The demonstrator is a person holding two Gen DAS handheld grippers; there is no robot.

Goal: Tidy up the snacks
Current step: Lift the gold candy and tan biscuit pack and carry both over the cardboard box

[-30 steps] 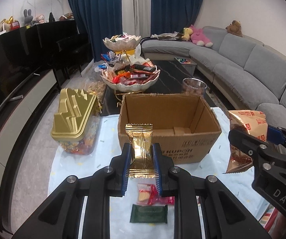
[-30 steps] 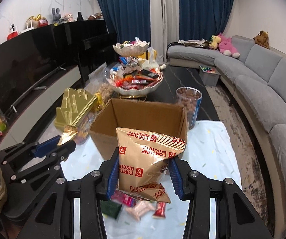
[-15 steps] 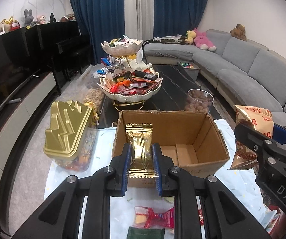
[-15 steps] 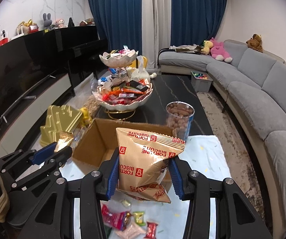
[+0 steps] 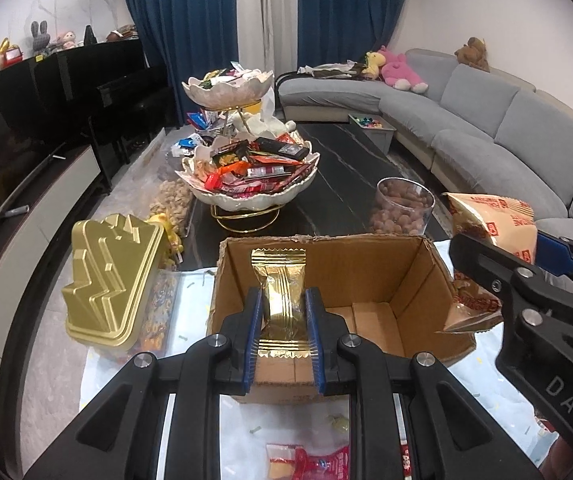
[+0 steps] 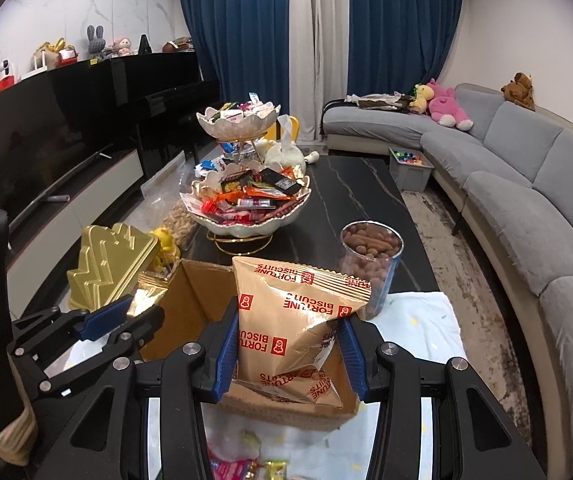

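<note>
Jaws over clothed, snack-strewn table (image 5: 134, 364)

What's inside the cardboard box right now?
The cardboard box shows only bare flaps; nothing lies in the visible part. The gold packet in the left gripper hides its near left corner.
</note>
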